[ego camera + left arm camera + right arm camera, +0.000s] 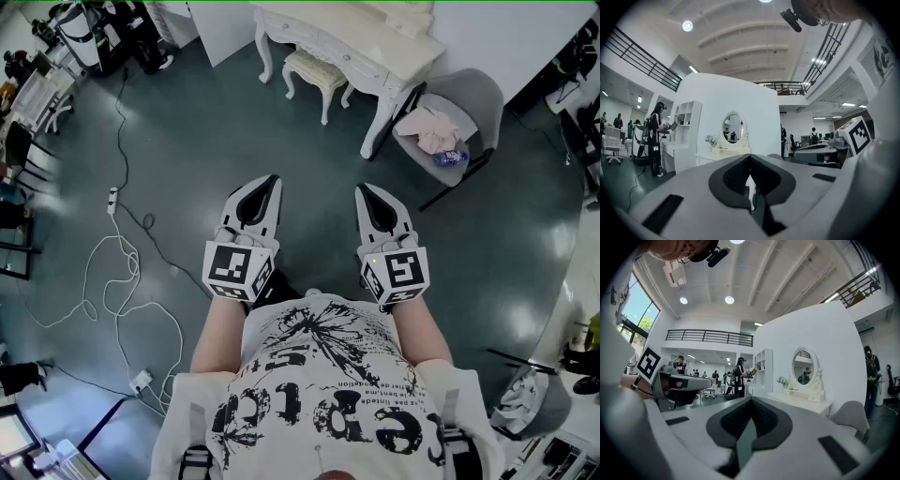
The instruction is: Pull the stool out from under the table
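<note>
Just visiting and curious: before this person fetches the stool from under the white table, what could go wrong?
A loose cable snakes over the floor at left, a trip hazard. The left gripper and the right gripper are shut; they must open before gripping the stool.

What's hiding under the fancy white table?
A small cream stool with a padded seat stands partly under the white dressing table. The tabletop covers its far side and whatever lies further back.
</note>
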